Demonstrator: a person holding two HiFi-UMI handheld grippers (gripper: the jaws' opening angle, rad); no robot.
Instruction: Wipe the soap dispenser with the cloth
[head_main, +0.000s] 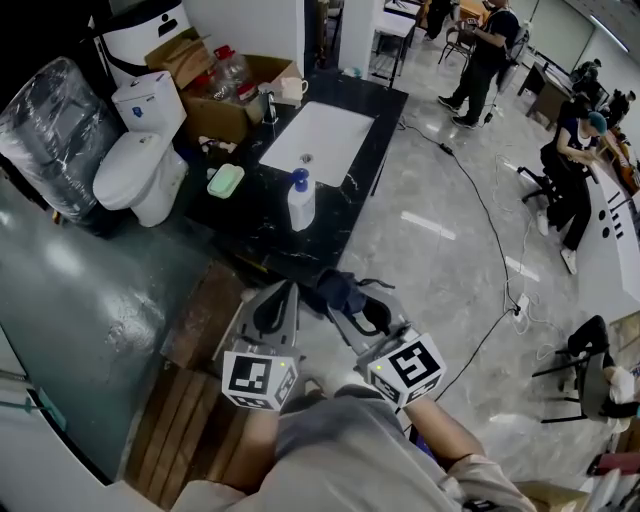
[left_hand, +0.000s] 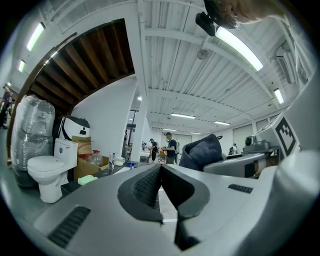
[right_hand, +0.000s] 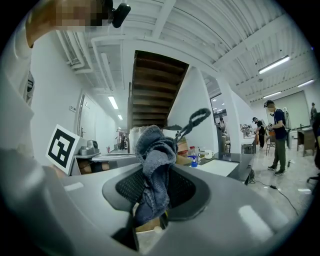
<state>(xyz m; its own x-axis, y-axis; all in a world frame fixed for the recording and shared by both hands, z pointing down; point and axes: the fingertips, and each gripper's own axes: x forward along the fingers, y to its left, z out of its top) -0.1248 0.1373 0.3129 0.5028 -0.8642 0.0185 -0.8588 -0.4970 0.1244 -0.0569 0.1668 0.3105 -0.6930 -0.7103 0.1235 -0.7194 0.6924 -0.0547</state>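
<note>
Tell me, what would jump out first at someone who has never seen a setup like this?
Two grey hand-held grippers with black-and-white marker cubes sit at the bottom of the head view. The right gripper is clamped on a dark blue-grey cloth, and the left gripper is shut and empty. Ahead, a white soap dispenser with a blue pump stands on a black counter beside a white sink, with a toilet to the left.

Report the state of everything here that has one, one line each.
left gripper: jaws shut, nothing between them.
right gripper: jaws shut on the cloth.
cloth: bunched up, clamped in the right gripper.
soap dispenser: upright on the black counter, apart from both grippers.
toilet: lid down.
cardboard box: flaps open.
</note>
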